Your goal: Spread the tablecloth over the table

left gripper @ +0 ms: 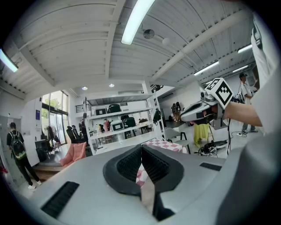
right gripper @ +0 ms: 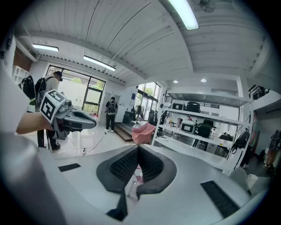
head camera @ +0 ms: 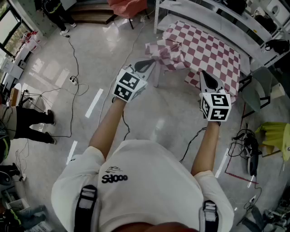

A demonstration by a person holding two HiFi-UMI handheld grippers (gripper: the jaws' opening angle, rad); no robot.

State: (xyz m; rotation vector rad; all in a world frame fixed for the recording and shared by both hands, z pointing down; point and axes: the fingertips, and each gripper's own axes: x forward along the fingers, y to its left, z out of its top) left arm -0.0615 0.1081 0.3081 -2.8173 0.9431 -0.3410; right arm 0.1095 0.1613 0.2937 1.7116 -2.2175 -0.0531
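Note:
A red-and-white checked tablecloth (head camera: 209, 50) lies over a small table, bunched and folded at its near-left corner (head camera: 159, 50). My left gripper (head camera: 151, 64) is shut on that bunched corner; in the left gripper view a strip of checked cloth (left gripper: 141, 175) shows pinched between the shut pads. My right gripper (head camera: 202, 75) is shut on the cloth's near edge, where it hangs off the table. In the right gripper view a bit of cloth (right gripper: 136, 176) sits between the shut pads. Both grippers are held about level, side by side in front of the table.
White shelving (head camera: 213, 13) runs behind the table. A grey chair (head camera: 259, 89) and a yellow object (head camera: 274, 134) stand at the right, with cables (head camera: 248, 145) on the floor. More cables and a power strip (head camera: 74, 79) lie at the left. A person (head camera: 28, 122) stands at far left.

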